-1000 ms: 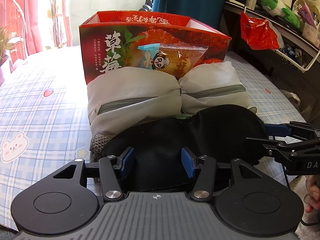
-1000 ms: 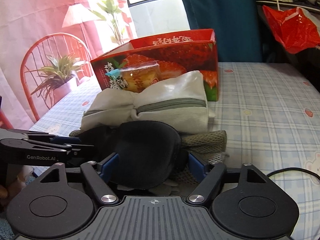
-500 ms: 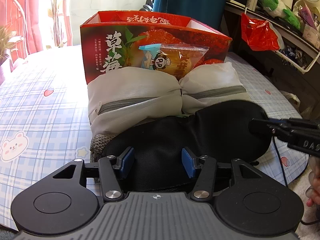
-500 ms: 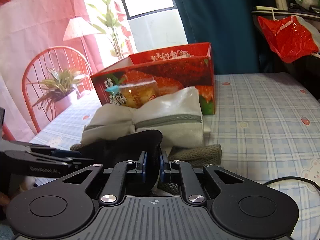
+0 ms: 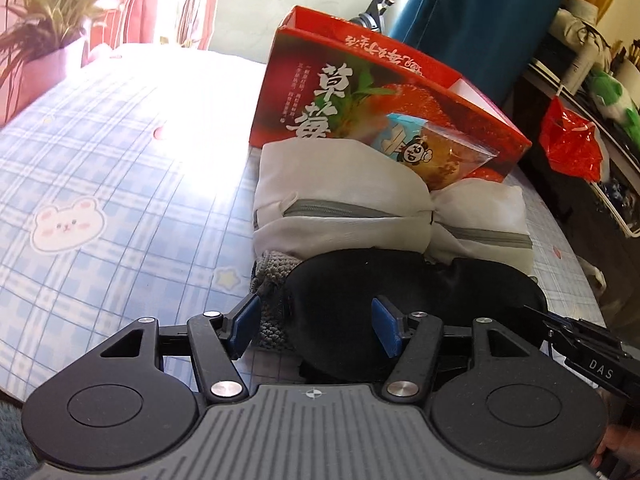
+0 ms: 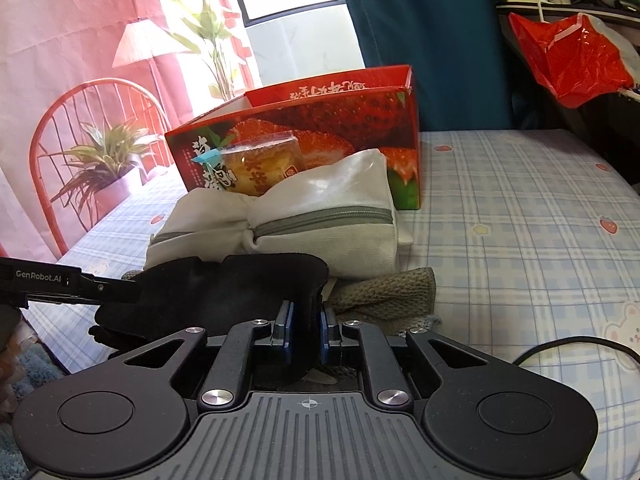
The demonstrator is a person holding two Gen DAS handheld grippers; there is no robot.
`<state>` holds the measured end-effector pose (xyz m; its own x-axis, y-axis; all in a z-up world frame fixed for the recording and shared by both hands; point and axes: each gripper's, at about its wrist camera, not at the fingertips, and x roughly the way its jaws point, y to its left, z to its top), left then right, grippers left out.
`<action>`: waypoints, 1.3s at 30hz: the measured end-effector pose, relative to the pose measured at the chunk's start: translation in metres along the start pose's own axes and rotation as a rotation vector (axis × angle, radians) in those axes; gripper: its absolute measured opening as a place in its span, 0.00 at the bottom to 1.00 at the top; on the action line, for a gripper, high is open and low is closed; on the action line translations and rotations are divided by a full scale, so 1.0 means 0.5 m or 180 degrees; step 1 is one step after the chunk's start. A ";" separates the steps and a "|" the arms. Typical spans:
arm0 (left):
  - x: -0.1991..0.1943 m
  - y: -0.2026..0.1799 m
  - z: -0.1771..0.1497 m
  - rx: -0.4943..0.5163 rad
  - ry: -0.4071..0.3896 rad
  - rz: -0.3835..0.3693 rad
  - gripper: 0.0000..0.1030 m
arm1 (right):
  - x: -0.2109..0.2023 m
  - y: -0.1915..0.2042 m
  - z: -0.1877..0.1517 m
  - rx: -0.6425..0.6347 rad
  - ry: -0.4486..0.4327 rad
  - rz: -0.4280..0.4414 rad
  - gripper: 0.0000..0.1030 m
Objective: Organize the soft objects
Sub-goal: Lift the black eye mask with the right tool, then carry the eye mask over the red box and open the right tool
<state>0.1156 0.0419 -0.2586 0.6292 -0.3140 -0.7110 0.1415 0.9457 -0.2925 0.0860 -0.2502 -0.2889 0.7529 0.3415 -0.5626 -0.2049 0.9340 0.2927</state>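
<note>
Blue pads were clamped hard on black fabric: our right gripper (image 6: 306, 330) had its jaws nearly together, pinching the near right edge of the eye mask (image 6: 224, 292). That mask lay on the near edge of the checked tablecloth (image 6: 520, 216), its far side overlapping the white zip pouch (image 6: 320, 220), with a grey knitted cloth (image 6: 384, 292) poking out just to its right.

Over on our left gripper (image 5: 316, 326), the jaws stood wide, one pad either side of the mask's left lobe (image 5: 360, 300); we could not tell from that angle whether either pad touched the fabric. In that view the knitted cloth (image 5: 272, 280) showed under the mask's left end, and the pouch (image 5: 344, 208) sat just beyond it, cinched in the middle.

A wrapped snack (image 5: 436, 152) rested on top of the pouch, leaning against the red strawberry box (image 5: 360, 92), which stood open-topped at the far side of the pile. Far left we saw a potted plant (image 6: 104, 160) by a red chair (image 6: 80, 120), and far right a red plastic bag (image 6: 568, 64) hung from a shelf. A black cable (image 6: 560, 350) curled on the cloth near right.
</note>
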 end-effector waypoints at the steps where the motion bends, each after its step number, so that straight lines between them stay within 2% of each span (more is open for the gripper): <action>1: 0.001 0.002 0.002 -0.0009 0.0005 -0.0006 0.62 | 0.000 0.000 0.000 0.0002 0.0003 -0.0001 0.12; 8: 0.006 0.004 -0.008 -0.0035 0.0051 -0.0190 0.61 | 0.004 -0.003 0.001 0.0014 0.0012 0.0002 0.12; 15: 0.022 0.030 -0.010 -0.0327 0.0066 -0.0338 0.60 | 0.003 -0.004 0.001 0.0021 0.0015 0.0006 0.12; 17: 0.022 0.028 -0.009 -0.0303 0.0056 -0.0366 0.52 | 0.003 -0.004 0.000 0.0019 0.0013 0.0006 0.12; 18: 0.018 0.026 -0.009 -0.0282 0.0042 -0.0372 0.42 | 0.003 -0.003 0.000 0.0018 0.0012 0.0007 0.12; 20: 0.012 0.020 -0.007 -0.0218 -0.0015 -0.0315 0.33 | 0.001 -0.003 0.001 0.0010 -0.0003 0.0001 0.12; 21: 0.006 0.019 -0.005 -0.0190 -0.0052 -0.0297 0.24 | -0.001 -0.003 0.002 0.0007 -0.0017 -0.0001 0.12; 24: -0.012 0.014 0.000 -0.0131 -0.0182 -0.0288 0.16 | -0.009 0.001 0.005 -0.0027 -0.0082 0.0005 0.11; 28: -0.037 -0.006 0.005 0.0068 -0.0365 -0.0252 0.11 | -0.024 0.009 0.012 -0.0113 -0.0197 0.0037 0.11; 39: -0.096 -0.035 0.040 0.0343 -0.0803 -0.0184 0.10 | -0.061 0.027 0.072 -0.0261 -0.0453 0.0205 0.10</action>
<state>0.0980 0.0420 -0.2066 0.7862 -0.3497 -0.5095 0.2546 0.9345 -0.2486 0.0828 -0.2516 -0.2402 0.8164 0.3879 -0.4278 -0.3014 0.9181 0.2573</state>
